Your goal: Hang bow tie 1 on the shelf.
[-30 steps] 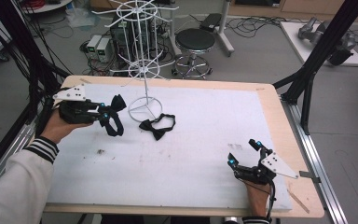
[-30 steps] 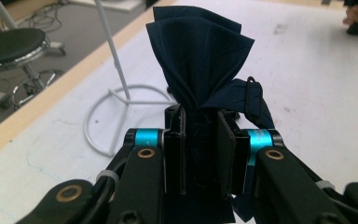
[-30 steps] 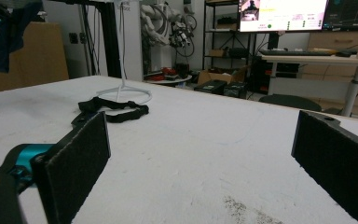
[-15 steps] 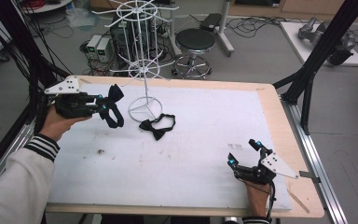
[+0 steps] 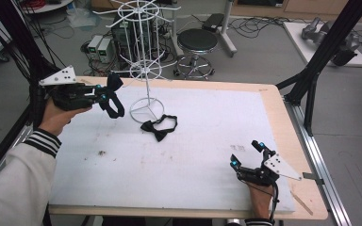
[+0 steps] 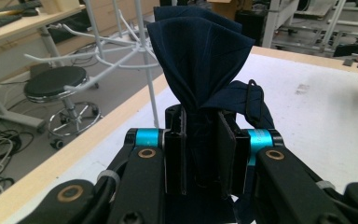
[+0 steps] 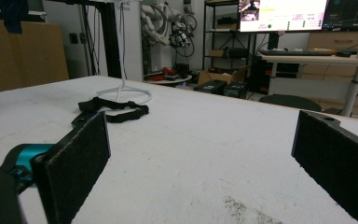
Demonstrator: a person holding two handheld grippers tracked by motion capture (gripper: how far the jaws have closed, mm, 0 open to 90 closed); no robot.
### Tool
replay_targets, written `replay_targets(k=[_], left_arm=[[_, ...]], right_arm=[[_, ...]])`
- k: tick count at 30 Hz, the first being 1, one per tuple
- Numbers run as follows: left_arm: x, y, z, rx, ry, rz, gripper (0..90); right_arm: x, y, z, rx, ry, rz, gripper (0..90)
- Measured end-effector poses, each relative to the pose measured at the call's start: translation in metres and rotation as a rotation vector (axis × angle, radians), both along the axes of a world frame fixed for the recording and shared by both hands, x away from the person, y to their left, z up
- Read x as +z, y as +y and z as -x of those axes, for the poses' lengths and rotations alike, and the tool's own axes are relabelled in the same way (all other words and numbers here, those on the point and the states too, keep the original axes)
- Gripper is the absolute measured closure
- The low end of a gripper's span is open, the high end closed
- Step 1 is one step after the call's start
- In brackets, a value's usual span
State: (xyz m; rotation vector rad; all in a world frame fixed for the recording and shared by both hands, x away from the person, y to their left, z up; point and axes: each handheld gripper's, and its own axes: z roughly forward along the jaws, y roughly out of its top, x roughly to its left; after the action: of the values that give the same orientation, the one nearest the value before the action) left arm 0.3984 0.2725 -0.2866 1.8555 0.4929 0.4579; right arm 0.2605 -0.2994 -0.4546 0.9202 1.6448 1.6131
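Jaws of left gripper clamp navy bow tie, far left; right gripper jaws wide apart, near right on table.

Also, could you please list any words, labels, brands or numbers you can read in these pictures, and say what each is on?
None can be read.
The monitor in the right gripper view carries coloured bars and lines of text, too small and blurred to read.
The boxes on the floor beyond the table show no legible label.
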Motion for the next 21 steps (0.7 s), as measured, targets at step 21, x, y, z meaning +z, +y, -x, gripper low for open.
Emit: replay_targets(k=[21], left_arm=[[0.014,-0.013,-0.017,0.086,-0.022,-0.042,74.6]], right_arm=[[0.000,0.000,0.000,0.001,0.002,-0.003,3.6]])
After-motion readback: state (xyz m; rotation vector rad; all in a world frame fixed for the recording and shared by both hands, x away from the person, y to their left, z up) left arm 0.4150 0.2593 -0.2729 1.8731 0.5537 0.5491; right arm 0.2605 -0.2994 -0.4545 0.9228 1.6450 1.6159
